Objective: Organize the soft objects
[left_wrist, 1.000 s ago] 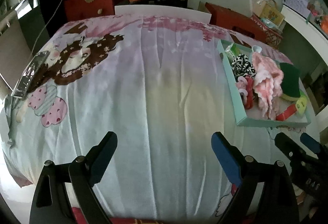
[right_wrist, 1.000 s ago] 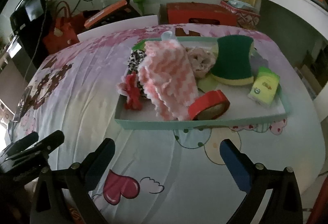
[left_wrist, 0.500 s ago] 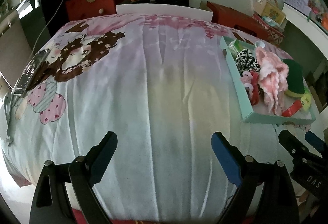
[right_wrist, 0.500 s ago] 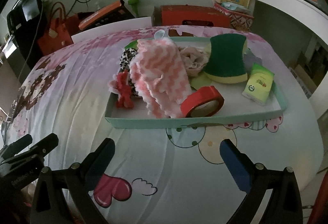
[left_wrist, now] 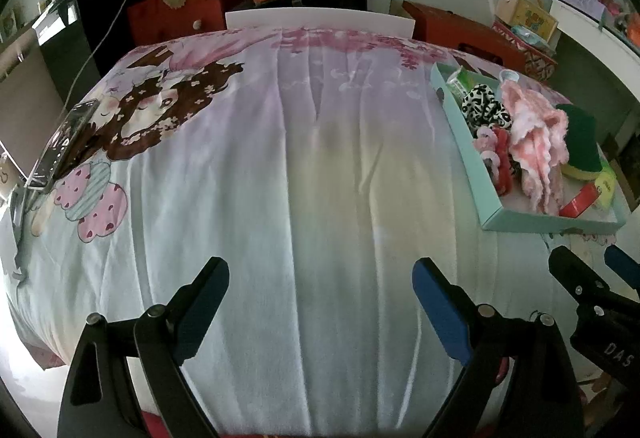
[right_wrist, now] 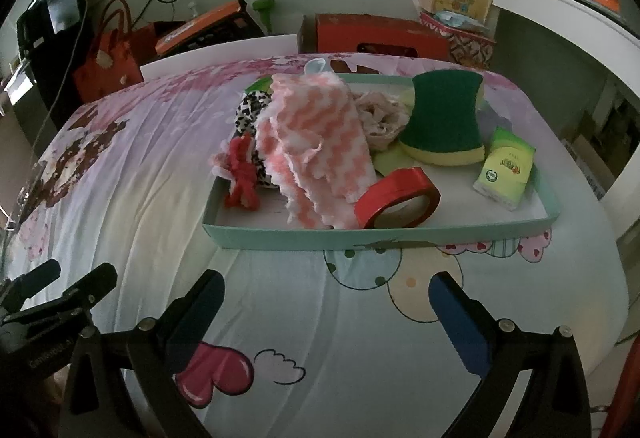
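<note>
Cartoon-printed bedding [right_wrist: 280, 298] lay under the left gripper [left_wrist: 320, 294] and right gripper [right_wrist: 326, 302], both spread wide and empty; beyond them the teal tray [right_wrist: 360, 234] held the pink cloth [right_wrist: 316, 141], sponge [right_wrist: 444, 113] and scrunchies, fitting either sorted or awaiting sorting; "DAS" showed on one tool.

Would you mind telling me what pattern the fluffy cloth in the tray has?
The fluffy cloth has pink and white zigzag stripes, clearest in the right wrist view.

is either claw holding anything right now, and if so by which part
Nothing is held. The left claw and the right claw are both open over the bedsheet, short of the tray of soft things.
</note>
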Demonstrator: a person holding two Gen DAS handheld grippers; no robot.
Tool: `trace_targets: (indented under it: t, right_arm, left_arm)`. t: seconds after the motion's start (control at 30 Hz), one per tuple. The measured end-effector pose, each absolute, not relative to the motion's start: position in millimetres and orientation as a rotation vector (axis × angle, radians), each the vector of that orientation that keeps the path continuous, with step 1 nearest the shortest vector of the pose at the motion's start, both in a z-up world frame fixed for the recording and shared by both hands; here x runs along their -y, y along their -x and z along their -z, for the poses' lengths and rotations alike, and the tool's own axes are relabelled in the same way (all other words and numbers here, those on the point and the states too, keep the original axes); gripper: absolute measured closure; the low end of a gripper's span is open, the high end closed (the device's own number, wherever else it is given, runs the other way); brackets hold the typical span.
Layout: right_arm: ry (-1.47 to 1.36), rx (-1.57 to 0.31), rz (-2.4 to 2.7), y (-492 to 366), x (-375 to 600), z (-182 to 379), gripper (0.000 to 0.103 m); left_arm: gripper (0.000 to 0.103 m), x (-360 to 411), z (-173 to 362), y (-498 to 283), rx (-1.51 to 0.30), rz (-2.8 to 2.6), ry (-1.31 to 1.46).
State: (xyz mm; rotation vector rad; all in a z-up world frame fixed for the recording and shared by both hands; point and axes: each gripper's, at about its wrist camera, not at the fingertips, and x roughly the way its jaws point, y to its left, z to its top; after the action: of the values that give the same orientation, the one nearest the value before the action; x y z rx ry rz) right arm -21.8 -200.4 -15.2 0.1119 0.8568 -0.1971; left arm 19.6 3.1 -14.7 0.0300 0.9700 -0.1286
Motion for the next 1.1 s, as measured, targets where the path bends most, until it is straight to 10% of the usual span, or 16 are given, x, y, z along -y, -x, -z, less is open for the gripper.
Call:
trace_targets:
  t: [1.1]
  right_arm:
    - [-0.118, -0.872, 0.209, 19, 203, 26, 0.0]
  left_arm:
    - [0.01, -3, 21, -23, -0.987, 0.114, -0.045]
